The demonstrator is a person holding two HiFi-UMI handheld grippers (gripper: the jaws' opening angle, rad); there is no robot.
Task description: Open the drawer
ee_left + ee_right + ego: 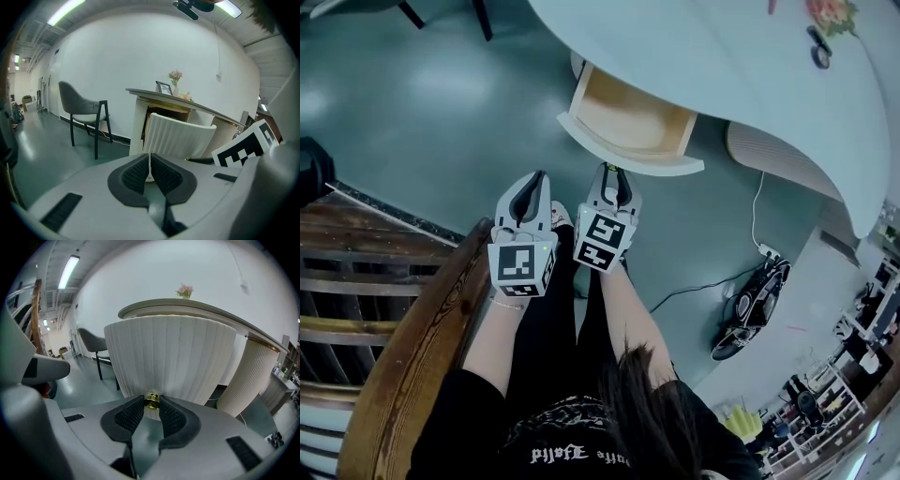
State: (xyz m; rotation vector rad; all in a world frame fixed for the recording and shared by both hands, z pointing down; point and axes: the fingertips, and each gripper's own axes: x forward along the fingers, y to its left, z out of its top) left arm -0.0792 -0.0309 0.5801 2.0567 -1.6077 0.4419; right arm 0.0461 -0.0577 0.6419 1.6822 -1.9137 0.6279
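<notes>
The white fluted drawer (630,157) stands pulled out from under the round pale table (722,66), and its wooden inside (628,108) is bare. My right gripper (612,172) is shut on the small brass knob (151,400) at the middle of the drawer front (168,357); the pads (171,416) press on it from both sides. My left gripper (534,180) hangs just left of the right one, short of the drawer, shut with nothing between its pads (136,172). In the left gripper view the drawer front (180,136) shows ahead and the right gripper's marker cube (243,147) at right.
A wooden bench or rail (384,291) runs along the left by the person's legs (581,328). A cable and power strip (764,251) and a dark object (750,305) lie on the floor at right. A grey chair (84,105) stands left of the table. Flowers (176,77) sit on the tabletop.
</notes>
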